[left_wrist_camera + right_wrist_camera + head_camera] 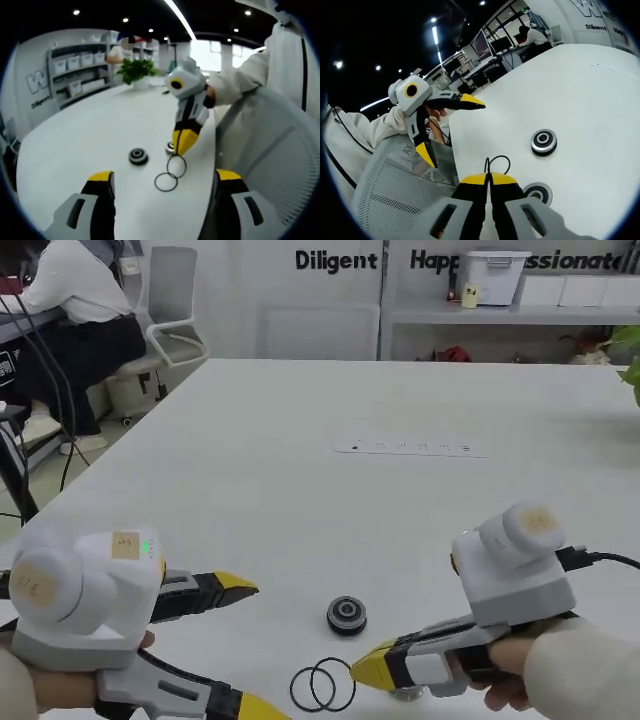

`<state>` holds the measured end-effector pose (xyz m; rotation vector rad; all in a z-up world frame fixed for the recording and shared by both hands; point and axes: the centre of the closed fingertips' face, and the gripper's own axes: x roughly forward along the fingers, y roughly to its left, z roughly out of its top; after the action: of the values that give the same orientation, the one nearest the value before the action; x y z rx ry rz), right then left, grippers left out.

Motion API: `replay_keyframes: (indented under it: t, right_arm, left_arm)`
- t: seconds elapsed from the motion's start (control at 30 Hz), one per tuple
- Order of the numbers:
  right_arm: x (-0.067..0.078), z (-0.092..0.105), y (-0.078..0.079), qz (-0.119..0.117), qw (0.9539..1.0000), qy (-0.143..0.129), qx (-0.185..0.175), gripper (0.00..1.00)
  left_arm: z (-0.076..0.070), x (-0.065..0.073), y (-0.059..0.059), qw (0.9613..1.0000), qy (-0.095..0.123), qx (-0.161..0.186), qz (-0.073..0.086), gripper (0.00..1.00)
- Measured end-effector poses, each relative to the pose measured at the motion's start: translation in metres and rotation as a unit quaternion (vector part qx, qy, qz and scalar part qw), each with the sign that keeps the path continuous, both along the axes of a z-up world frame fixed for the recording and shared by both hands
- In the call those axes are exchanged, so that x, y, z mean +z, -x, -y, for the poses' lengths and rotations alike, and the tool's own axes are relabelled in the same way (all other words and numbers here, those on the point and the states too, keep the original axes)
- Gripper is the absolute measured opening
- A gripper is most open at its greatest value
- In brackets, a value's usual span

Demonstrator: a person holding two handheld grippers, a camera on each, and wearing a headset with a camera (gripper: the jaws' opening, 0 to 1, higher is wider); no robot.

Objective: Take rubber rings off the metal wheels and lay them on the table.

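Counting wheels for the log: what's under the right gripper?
A second metal wheel sits under the right gripper, beside its shut jaws. In the head view the gripper covers most of it. Whether there is rubber on its rim can't be told.

Bright, even light from ceiling lamps [175, 17]; the white table [300, 490] shows soft shadows only. Both gripper views bend strongly near their edges.
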<state>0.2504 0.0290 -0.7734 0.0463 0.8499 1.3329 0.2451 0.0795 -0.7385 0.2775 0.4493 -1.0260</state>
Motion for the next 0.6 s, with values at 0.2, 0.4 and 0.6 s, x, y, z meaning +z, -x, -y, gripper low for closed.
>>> replay_keyframes:
  t: [0.2,0.4,0.6]
  right_arm:
    - [-0.007,0.001,-0.003,0.008,0.9999,0.013,-0.005,0.00]
    - [-0.011,0.002,-0.006,0.023,0.9994,0.024,-0.006,0.00]
    - [-0.013,0.004,-0.010,0.046,0.9984,0.032,-0.006,0.00]
  left_arm:
    - [0.000,-0.002,0.001,1.0000,-0.005,-0.001,-0.002,0.82]
    - [-0.001,-0.002,0.000,1.0000,-0.007,0.001,0.000,0.81]
    - [-0.002,-0.005,0.000,0.9999,-0.016,-0.001,0.000,0.80]
